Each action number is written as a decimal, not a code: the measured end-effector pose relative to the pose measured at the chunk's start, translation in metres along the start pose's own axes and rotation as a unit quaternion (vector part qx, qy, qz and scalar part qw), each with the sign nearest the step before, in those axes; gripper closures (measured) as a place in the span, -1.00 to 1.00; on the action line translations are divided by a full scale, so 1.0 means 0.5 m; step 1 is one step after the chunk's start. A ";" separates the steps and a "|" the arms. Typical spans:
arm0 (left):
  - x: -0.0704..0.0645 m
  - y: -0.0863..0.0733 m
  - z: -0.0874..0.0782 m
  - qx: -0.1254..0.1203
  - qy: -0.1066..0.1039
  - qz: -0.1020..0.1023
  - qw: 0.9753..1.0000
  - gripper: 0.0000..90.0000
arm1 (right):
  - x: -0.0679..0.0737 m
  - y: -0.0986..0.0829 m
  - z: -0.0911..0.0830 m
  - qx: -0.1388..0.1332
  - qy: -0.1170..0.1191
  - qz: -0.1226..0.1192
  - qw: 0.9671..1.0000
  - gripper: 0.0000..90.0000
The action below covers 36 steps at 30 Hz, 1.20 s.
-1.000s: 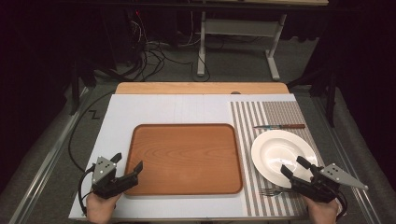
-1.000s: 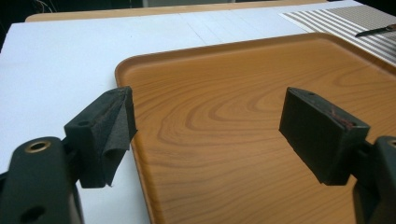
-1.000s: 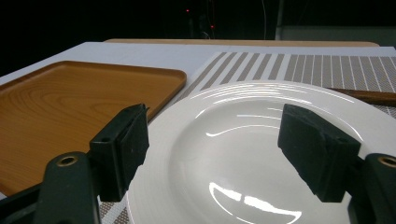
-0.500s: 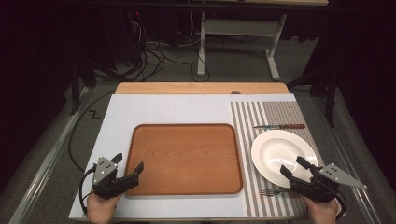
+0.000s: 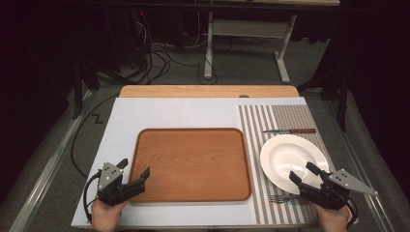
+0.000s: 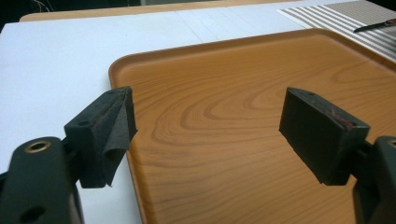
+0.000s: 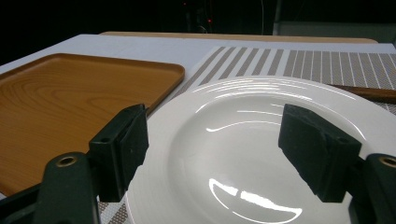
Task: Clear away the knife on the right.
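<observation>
I am holding my right claw (image 5: 303, 175) wide open just over the near rim of the plate (image 5: 293, 155), gripping nothing, its two black pads spread to either side of the bowl in the right gripper view. My left claw (image 5: 133, 169) is gaping too, empty, hanging over the near left corner of the tray (image 5: 193, 162) with one pad outside the rim and the other above the wood.

I judge the step in hand to be taking the plate by its near edge. To do that well, I am thinking of dropping the right claw lower and tipping it so one pad slides under the rim and the other comes down on top. The rim is thin and glossy, so I want a deep bite, not a pinch at the lip, and a slow lift to keep the plate level. A fork (image 5: 279, 198) is lying just beside the near edge, close under my claw, so I am minding not to snag it. If the plate is bound for the tray, the left claw can steady the tray's corner.

The plate is white, round and shallow, with a broad flat rim and bright glints in the well; it looks clean and bare. It is sitting on the striped mat (image 5: 270, 118), just right of the tray, with a knife (image 5: 289, 131) lying beyond its far edge.
</observation>
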<state>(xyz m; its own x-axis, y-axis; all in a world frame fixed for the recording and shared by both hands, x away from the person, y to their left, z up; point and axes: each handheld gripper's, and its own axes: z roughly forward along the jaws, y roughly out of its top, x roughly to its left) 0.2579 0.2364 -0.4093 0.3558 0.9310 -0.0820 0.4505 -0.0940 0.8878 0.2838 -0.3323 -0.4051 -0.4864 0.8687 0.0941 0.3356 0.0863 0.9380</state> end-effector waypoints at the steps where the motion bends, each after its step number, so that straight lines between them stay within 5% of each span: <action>1: 0.000 0.000 0.000 0.000 0.000 0.000 1.000 -0.56 | 0.000 0.000 0.000 0.000 0.000 0.000 1.000 -0.45; 8: 0.006 -0.001 -0.004 -0.007 0.005 -0.014 1.000 -0.56 | 0.002 0.003 -0.001 0.008 -0.004 0.006 1.000 -0.46; 23: 0.002 -0.001 0.002 0.000 0.010 -0.008 1.000 -0.56 | -0.002 0.028 -0.003 0.051 -0.025 -0.015 0.998 -0.35; 36: 0.000 -0.001 0.003 0.002 0.009 -0.007 1.000 -0.56 | 0.001 0.060 0.015 0.131 -0.035 -0.036 0.990 -0.19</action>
<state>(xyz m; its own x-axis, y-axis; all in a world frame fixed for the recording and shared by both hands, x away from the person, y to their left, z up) 0.2589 0.2359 -0.4105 0.3344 0.9384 -0.0871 0.4585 -0.0813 0.8849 0.2996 -0.3254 -0.3795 -0.4629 0.8864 -0.0010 0.5048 0.2645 0.8217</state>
